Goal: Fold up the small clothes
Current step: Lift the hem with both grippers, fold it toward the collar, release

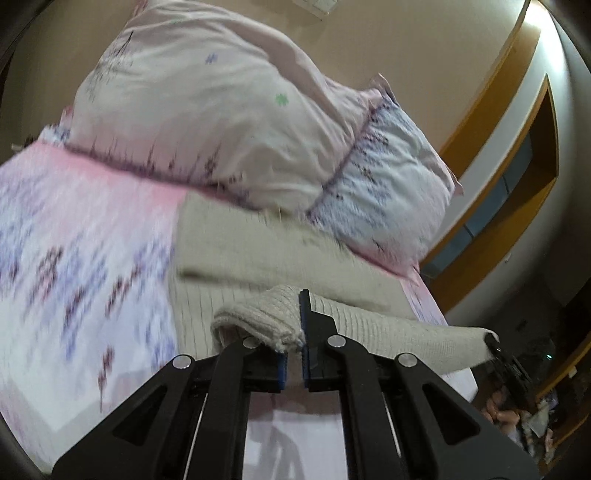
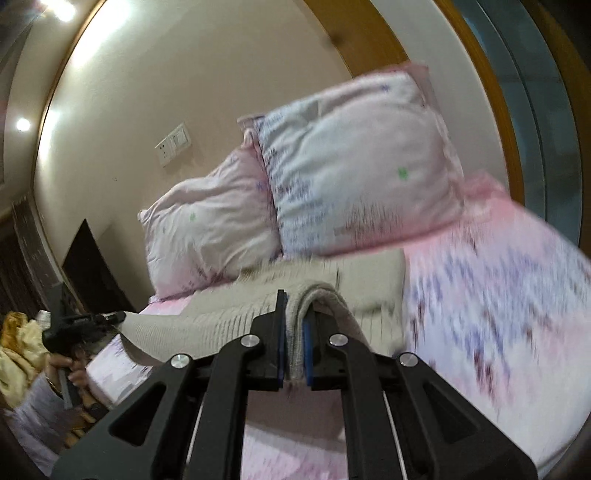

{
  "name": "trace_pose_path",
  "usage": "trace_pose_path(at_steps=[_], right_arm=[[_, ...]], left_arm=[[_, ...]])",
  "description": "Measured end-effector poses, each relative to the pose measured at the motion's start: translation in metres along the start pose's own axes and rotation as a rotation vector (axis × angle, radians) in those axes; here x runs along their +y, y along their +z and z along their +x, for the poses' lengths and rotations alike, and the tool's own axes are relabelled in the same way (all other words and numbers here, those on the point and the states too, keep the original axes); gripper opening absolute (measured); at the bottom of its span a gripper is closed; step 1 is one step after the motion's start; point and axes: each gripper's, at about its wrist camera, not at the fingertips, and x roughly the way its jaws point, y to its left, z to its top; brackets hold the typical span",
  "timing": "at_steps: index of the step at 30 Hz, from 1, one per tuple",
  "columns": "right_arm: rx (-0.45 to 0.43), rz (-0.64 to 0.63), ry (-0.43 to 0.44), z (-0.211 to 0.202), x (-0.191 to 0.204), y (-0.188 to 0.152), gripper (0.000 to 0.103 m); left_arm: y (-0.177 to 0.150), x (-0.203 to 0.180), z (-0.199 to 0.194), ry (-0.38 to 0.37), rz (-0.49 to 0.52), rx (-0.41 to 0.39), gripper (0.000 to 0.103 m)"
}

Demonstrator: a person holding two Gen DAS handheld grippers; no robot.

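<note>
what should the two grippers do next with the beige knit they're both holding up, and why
Probably carry the lifted edge forward toward the pillows and lay it over the part still on the bed. The left gripper and right gripper are each shut on a corner of the beige knit garment, its near edge raised and stretched between them, the far part lying flat.

You face a beige wall (image 2: 155,92) with a switch plate (image 2: 173,144) at the frame's left. Two floral pillows (image 2: 351,166) lean there on the pink bedsheet (image 2: 498,295); ceiling lights (image 2: 59,9) glare upper left.
</note>
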Motion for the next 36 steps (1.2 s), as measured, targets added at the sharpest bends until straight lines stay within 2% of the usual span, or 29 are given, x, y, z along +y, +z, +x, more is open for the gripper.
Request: trace_pose_path(at_steps=[6, 14, 18, 24, 29, 32, 36], right_arm=[[-0.04, -0.083, -0.1, 0.04, 0.007, 0.021, 0.007], [-0.006, -0.076, -0.232, 0.092, -0.005, 0.032, 0.007], [0.05, -0.041, -0.302, 0.124, -0.019, 0.038, 0.007], [0.104, 0.021, -0.327, 0.166, -0.041, 0.047, 0.007], [0.219, 0.122, -0.34, 0.206, -0.069, 0.043, 0.007], [0.256, 0.153, -0.355, 0.222, -0.078, 0.039, 0.008], [0.306, 0.279, -0.355, 0.237, -0.097, 0.035, 0.014]], left_arm=[[0.034, 0.006, 0.045, 0.034, -0.018, -0.005, 0.005], [0.07, 0.007, 0.101, 0.058, -0.022, -0.011, 0.004], [0.085, 0.004, 0.128, 0.075, -0.004, -0.013, 0.004], [0.097, 0.013, 0.168, 0.099, -0.036, 0.009, 0.004], [0.09, 0.036, 0.201, 0.147, -0.089, 0.078, 0.004], [0.083, 0.048, 0.213, 0.154, -0.12, 0.105, 0.004], [0.084, 0.053, 0.228, 0.143, -0.15, 0.131, 0.005]])
